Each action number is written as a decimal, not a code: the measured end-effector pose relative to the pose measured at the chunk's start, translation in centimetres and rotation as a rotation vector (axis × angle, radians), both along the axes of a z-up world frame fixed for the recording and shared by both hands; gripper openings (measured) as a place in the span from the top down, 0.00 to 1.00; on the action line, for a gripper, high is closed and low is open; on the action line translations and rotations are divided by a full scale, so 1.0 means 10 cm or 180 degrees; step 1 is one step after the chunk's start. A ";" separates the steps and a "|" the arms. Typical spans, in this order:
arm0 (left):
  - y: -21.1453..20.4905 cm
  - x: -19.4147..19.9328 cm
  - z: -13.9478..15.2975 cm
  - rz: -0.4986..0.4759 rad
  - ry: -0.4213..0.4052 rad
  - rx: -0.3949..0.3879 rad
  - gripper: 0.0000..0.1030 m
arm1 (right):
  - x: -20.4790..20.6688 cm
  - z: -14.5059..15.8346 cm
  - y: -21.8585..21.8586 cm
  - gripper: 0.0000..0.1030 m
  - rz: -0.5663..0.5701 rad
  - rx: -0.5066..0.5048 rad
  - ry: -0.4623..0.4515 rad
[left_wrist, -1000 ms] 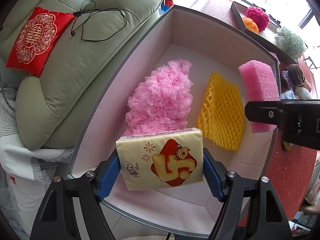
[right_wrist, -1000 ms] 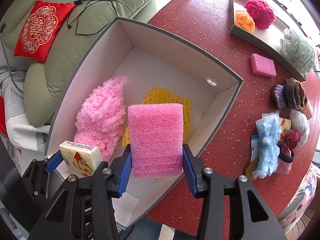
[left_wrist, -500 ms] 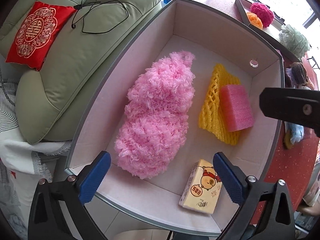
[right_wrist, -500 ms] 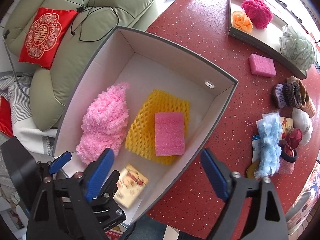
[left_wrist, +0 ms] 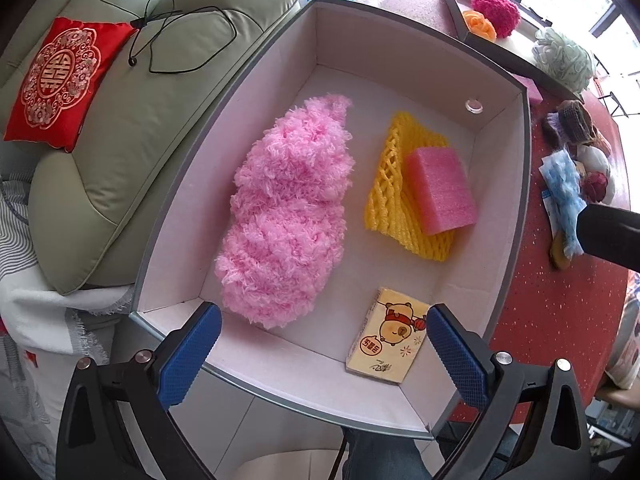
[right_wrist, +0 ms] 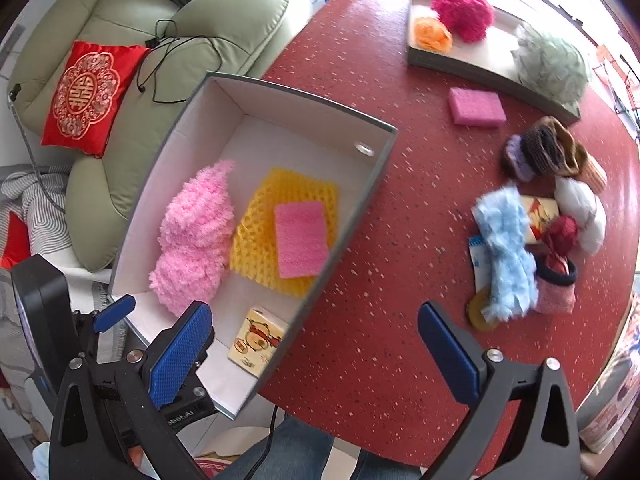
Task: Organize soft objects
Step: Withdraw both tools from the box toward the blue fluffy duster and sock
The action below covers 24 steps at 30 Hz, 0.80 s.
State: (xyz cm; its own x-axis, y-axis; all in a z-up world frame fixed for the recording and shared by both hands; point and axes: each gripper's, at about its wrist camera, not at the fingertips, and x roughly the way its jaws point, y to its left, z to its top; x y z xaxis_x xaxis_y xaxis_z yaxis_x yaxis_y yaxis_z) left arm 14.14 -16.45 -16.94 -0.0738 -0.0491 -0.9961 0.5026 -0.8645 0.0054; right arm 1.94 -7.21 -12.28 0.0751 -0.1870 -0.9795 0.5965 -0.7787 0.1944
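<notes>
Hovering spread and empty over the grey-rimmed white cardboard box (left_wrist: pixel 516 216), both the left gripper (left_wrist: pixel 320 354) and right gripper (right_wrist: pixel 316 354) next need the pink foam block (right_wrist: pixel 476 107) near the red speckled table's (right_wrist: pixel 400 264) far edge

In the right wrist view the box's near wall (right_wrist: pixel 320 280) hides one corner of the tissue pack (right_wrist: pixel 256 340). The pink foam block (left_wrist: pixel 440 190) covers part of the yellow foam net (left_wrist: pixel 390 184). At 3 o'clock in the left wrist view, a dark gripper part (left_wrist: pixel 608 236) hides part of the blue fuzzy cloth (left_wrist: pixel 564 184). In the pile on the desk (right_wrist: pixel 400 240), a packet (right_wrist: pixel 542 212) lies mostly buried, its print unreadable.
</notes>
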 end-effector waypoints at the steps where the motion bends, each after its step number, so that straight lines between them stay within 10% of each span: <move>1: 0.04 -0.01 0.01 -0.0034 -0.0008 -0.0002 0.00 | 0.00 -0.01 0.06 0.00 -0.0040 0.0014 -0.0018; 24: 1.49 -0.88 0.25 -0.1267 -0.0132 0.0042 0.00 | -0.32 -0.34 2.24 0.00 -0.1683 0.0103 -0.0429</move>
